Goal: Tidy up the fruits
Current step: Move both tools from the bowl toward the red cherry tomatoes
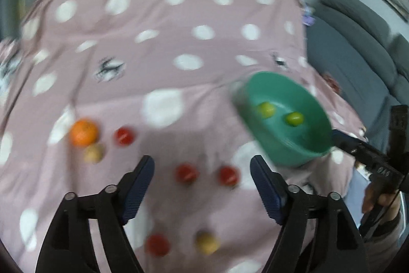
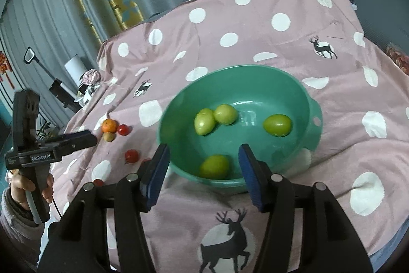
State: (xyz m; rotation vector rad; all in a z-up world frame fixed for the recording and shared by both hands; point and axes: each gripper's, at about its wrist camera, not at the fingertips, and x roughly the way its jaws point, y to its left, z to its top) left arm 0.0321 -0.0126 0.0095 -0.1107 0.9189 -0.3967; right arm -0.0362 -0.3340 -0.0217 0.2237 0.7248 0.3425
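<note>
A green bowl (image 2: 294, 104) on the pink dotted cloth holds several green fruits (image 2: 204, 121). My right gripper (image 2: 203, 166) is open and empty, just above the bowl's near rim, with one green fruit (image 2: 214, 166) between its fingers in view. My left gripper (image 1: 202, 178) is open and empty above loose fruit: several red ones (image 1: 186, 173), an orange (image 1: 84, 132) and two yellowish ones (image 1: 94, 153). The bowl also shows in the left wrist view (image 1: 291, 142), to the right. The left wrist view is blurred.
The pink cloth (image 2: 255, 24) covers a raised surface that drops off at its edges. A grey sofa (image 1: 358, 42) stands to the right. Curtains hang behind. Small items stand on the floor at the left (image 2: 74, 73).
</note>
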